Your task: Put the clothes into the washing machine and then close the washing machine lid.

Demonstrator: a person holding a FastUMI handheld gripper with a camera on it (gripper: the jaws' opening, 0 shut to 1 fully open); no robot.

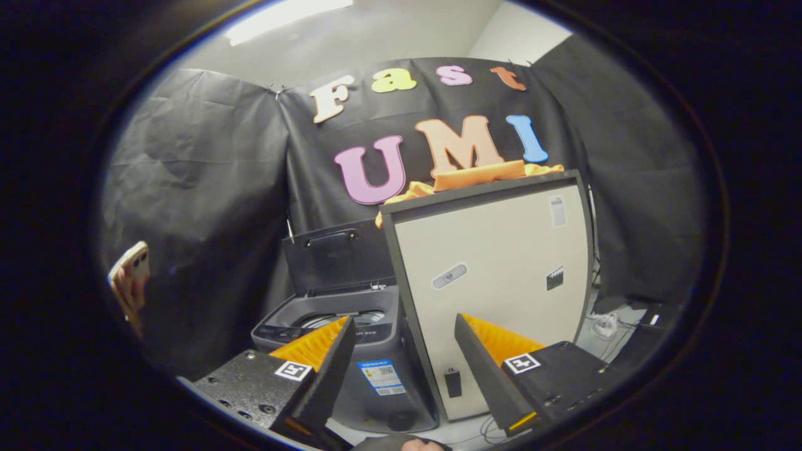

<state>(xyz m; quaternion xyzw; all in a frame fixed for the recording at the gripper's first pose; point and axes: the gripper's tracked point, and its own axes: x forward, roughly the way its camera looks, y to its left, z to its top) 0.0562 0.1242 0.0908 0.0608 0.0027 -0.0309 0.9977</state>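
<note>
1. Gripper view, lower part of the frame: the gripper (401, 351) has its two fingers (326, 369) spread wide apart, with nothing held between them. Each finger carries a small square black-and-white marker on its upper face.
2. Lower centre-left, beyond the left finger: a small grey top-loading washing machine (351, 351) stands low. Its dark lid (338, 254) is raised upright at the back, and the round drum opening (341, 319) shows beneath it. A blue-and-white label sits on the machine's front face.
3. Centre to right of the frame: a tall cream-coloured box-like cabinet with a dark frame (495, 269) stands just beside the washing machine, to its right, and rises well above it. Its flat front carries a few small stickers, and it shows straight ahead through the gap between the fingers.
4. Upper centre: the orange clothes (476, 175) lie in a crumpled heap on top of the cabinet, with one edge hanging over its near left corner, above the open lid.
5. Left edge of the frame: a hand holding a pale phone (130, 279) shows against the black cloth wall (200, 188).
6. Lower right: white cables (604, 326) lie on the floor beside the cabinet.
</note>
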